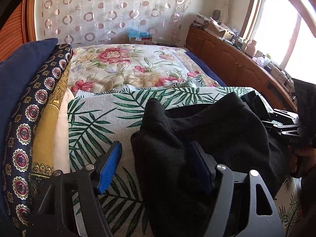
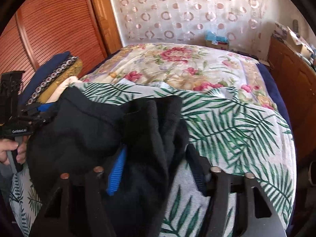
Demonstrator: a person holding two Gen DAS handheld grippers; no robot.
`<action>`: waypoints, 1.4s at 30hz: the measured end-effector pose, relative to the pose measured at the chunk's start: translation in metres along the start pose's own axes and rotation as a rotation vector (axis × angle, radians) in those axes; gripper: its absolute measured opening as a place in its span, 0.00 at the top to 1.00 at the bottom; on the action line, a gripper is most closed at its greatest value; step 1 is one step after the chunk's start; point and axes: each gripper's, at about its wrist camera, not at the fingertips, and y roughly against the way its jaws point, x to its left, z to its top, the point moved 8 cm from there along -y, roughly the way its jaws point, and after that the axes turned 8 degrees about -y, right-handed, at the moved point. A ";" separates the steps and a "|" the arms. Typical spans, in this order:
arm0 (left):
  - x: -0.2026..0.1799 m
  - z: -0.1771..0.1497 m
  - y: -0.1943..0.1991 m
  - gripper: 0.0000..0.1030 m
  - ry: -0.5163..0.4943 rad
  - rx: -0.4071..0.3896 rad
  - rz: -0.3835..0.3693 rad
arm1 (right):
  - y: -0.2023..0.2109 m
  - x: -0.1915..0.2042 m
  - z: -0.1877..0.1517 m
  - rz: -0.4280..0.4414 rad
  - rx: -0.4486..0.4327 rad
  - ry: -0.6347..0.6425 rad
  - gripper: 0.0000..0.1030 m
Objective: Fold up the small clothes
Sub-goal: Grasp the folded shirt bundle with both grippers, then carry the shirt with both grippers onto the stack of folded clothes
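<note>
Claw pad (image 1: pixel 199 169) under garment (image 1: pixel 217 130) (half-hidden)

Readable text is almost nil. In the left wrist view, right edge of the frame, the black body of the right gripper (image 1: pixel 284 127) carries pale letters that look like "DAS"; the rest is cut off by the frame edge and a dark sleeve. In the right wrist view, left edge of the frame, the left gripper (image 2: pixel 37 116) has a short pale marking along its black body, too blurred to make out. A box (image 1: pixel 141 38) at the far end of the bed, upper middle of the frame, has a small label, too small to read.
</note>
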 end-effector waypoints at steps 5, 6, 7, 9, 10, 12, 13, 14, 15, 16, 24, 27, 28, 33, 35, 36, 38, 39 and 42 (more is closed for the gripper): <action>-0.007 0.000 0.003 0.71 -0.001 -0.019 -0.082 | 0.000 0.008 -0.003 0.054 0.002 0.017 0.76; -0.009 0.001 0.005 0.76 -0.010 -0.022 -0.081 | 0.001 0.009 -0.004 0.050 -0.006 0.029 0.80; -0.011 0.001 0.007 0.82 -0.018 -0.026 -0.083 | 0.003 0.009 -0.004 0.048 -0.015 0.038 0.82; -0.015 0.004 0.015 0.84 -0.028 -0.040 -0.087 | 0.006 0.007 -0.004 0.042 -0.029 0.037 0.84; -0.016 0.007 0.021 0.84 -0.027 -0.055 -0.095 | 0.009 0.007 -0.004 0.037 -0.037 0.036 0.85; -0.018 0.011 0.035 0.85 -0.021 -0.088 -0.109 | 0.018 0.008 -0.002 0.033 -0.070 0.037 0.85; -0.019 0.013 0.043 0.85 -0.016 -0.106 -0.116 | 0.024 0.010 0.000 0.040 -0.085 0.035 0.85; -0.021 0.015 0.051 0.85 -0.007 -0.128 -0.122 | 0.031 0.012 0.002 0.041 -0.106 0.036 0.85; -0.024 0.017 0.059 0.85 -0.007 -0.145 -0.130 | 0.037 0.014 0.003 0.047 -0.122 0.038 0.85; -0.028 0.018 0.068 0.85 -0.016 -0.165 -0.130 | 0.043 0.016 0.004 0.056 -0.133 0.043 0.85; -0.029 0.034 0.136 0.85 -0.036 -0.306 -0.060 | 0.081 0.048 0.014 0.089 -0.254 0.106 0.86; -0.010 0.039 0.164 0.85 -0.012 -0.353 -0.012 | 0.092 0.067 0.024 0.125 -0.291 0.144 0.86; -0.001 0.039 0.177 0.85 0.000 -0.372 0.010 | 0.095 0.076 0.029 0.138 -0.303 0.163 0.86; 0.044 0.032 0.218 0.85 0.061 -0.441 0.109 | 0.096 0.130 0.067 0.195 -0.356 0.290 0.86; 0.066 0.024 0.225 0.85 0.101 -0.444 0.143 | 0.092 0.156 0.079 0.207 -0.376 0.355 0.86; 0.076 0.019 0.227 0.85 0.126 -0.445 0.148 | 0.088 0.168 0.083 0.213 -0.377 0.375 0.86; 0.094 0.009 0.231 0.85 0.171 -0.457 0.163 | 0.078 0.192 0.089 0.233 -0.370 0.414 0.86; 0.101 0.005 0.233 0.85 0.184 -0.460 0.184 | 0.072 0.202 0.090 0.233 -0.372 0.434 0.86; 0.121 -0.010 0.236 0.85 0.233 -0.468 0.214 | 0.054 0.229 0.099 0.234 -0.368 0.485 0.86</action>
